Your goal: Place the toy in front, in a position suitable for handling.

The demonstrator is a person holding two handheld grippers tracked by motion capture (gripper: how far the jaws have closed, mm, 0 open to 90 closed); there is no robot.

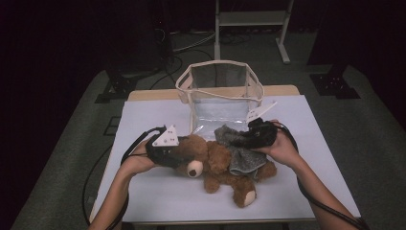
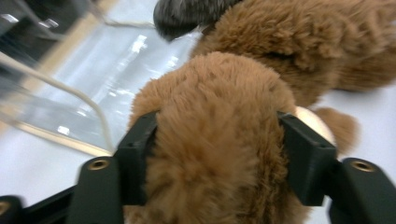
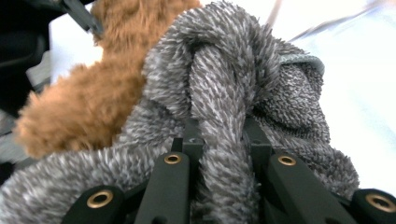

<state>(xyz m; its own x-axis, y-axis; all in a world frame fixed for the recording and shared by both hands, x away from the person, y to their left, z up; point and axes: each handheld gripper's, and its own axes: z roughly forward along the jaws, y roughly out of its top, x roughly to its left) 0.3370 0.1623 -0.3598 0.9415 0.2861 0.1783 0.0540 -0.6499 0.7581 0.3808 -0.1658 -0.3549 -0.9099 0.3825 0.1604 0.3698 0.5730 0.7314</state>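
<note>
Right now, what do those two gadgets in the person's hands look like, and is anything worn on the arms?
Each hand grasps a chunky black two-jaw gripper: the left gripper and the right gripper. Each carries a pale grey three-cornered plate with small dark dots. The black jaw arms have brass-coloured ringed holes. A black cable trails along each forearm. Both forearms are bare; no sleeves show.

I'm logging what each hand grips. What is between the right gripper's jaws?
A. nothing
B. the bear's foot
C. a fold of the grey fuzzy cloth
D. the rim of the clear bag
C: in the right gripper view the right gripper pinches a ridge of the grey fuzzy cloth.
</note>
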